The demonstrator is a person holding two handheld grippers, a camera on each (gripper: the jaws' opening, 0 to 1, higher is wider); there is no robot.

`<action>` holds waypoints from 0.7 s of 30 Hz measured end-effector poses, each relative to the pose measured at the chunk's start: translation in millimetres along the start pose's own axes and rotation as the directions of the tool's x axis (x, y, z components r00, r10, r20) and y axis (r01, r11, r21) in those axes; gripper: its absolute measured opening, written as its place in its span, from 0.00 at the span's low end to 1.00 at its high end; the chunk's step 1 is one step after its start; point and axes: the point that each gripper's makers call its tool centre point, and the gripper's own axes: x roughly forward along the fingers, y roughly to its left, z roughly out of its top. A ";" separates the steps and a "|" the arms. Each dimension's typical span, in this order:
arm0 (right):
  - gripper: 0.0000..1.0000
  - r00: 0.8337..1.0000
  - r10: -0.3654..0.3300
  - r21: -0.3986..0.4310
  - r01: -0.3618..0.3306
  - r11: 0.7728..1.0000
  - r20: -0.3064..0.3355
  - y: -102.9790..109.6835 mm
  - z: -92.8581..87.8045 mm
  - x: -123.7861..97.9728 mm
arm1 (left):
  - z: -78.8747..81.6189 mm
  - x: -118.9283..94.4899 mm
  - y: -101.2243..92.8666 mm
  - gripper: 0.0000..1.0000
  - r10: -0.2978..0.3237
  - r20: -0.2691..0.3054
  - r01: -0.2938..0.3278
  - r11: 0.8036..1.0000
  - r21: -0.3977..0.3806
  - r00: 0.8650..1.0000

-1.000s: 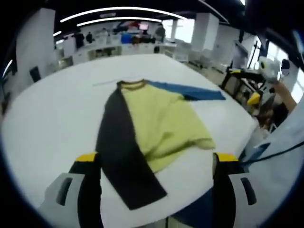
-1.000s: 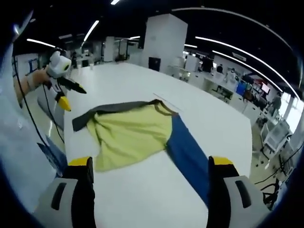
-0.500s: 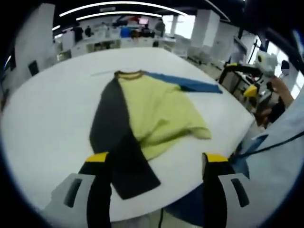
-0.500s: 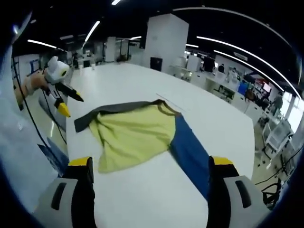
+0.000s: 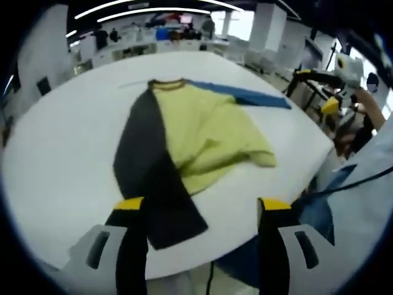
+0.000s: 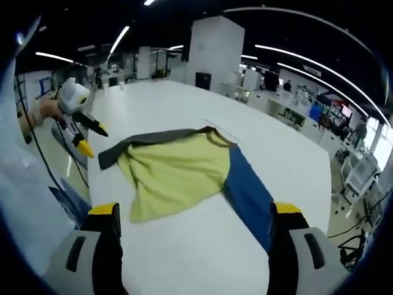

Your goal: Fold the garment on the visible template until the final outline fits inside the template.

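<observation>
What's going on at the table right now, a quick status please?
Both grippers open, holding nothing. Garment spread on white table, black sleeve and blue sleeve out, unfolded. Nothing in the way.

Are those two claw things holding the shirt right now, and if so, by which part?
Nothing is held. The left gripper and right gripper are both open, above the white table, clear of the yellow garment lying flat.
</observation>
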 end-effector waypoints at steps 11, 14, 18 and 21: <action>1.00 1.000 -0.006 0.002 0.006 1.000 0.002 -2.6 1.0 -0.3 | -11.3 11.2 -12.2 0.41 -0.044 -0.043 0.042 0.998 -0.052 0.998; 1.00 1.000 -0.007 0.001 0.007 1.000 -0.001 -2.8 0.1 -0.9 | -14.4 14.0 -13.7 0.38 -0.049 -0.050 0.046 0.997 -0.058 0.998; 1.00 1.000 -0.006 0.006 0.006 1.000 -0.002 -2.1 -1.1 -1.0 | -22.9 19.2 -15.3 0.35 -0.053 -0.081 0.048 0.997 -0.063 0.995; 1.00 1.000 -0.007 0.006 0.007 1.000 -0.005 -2.0 -2.1 -1.0 | -30.4 23.1 -15.8 0.33 -0.052 -0.110 0.045 0.997 -0.061 0.993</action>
